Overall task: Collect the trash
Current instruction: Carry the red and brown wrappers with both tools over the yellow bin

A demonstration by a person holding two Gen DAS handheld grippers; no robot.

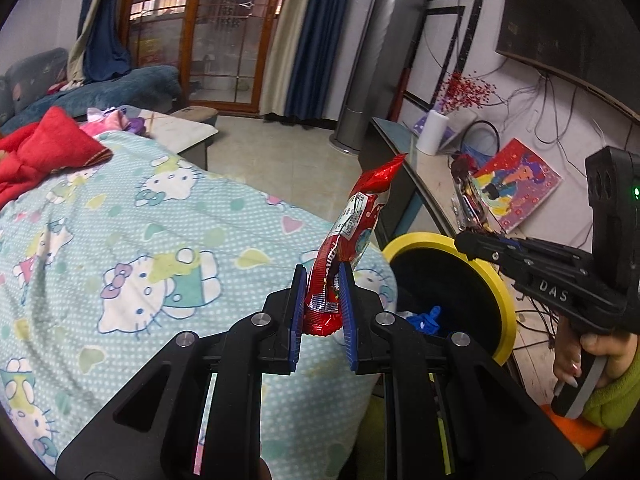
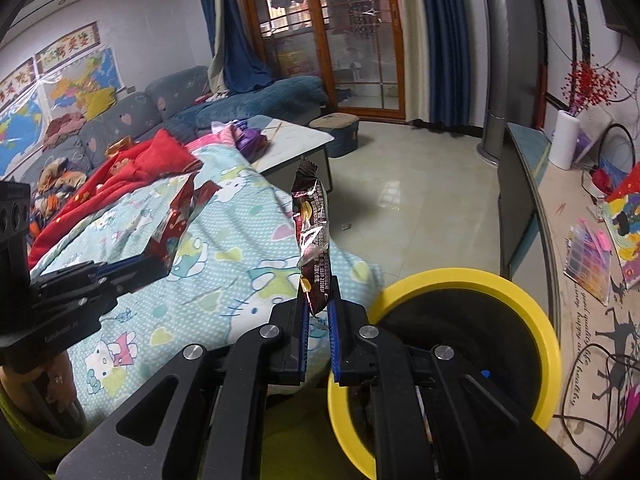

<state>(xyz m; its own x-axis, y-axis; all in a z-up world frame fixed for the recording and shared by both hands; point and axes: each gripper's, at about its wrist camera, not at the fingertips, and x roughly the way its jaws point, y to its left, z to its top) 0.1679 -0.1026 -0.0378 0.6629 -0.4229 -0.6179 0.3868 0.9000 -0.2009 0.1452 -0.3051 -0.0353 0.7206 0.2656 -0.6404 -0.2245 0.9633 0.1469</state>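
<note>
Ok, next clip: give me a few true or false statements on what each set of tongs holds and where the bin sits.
1. The left tongs grip a red wrapper. True.
2. The right tongs are empty. False: they grip a dark brown wrapper.
3. The bin has a yellow rim. True.
4. The bin stands on top of the Hello Kitty blanket. False: it sits beside it.

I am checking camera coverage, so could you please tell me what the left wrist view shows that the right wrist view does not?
Only the left wrist view shows the blue item inside the bin. Only the right wrist view shows the wall maps and sofa. Both show the yellow-rimmed bin, the red wrapper and the dark wrapper.
</note>
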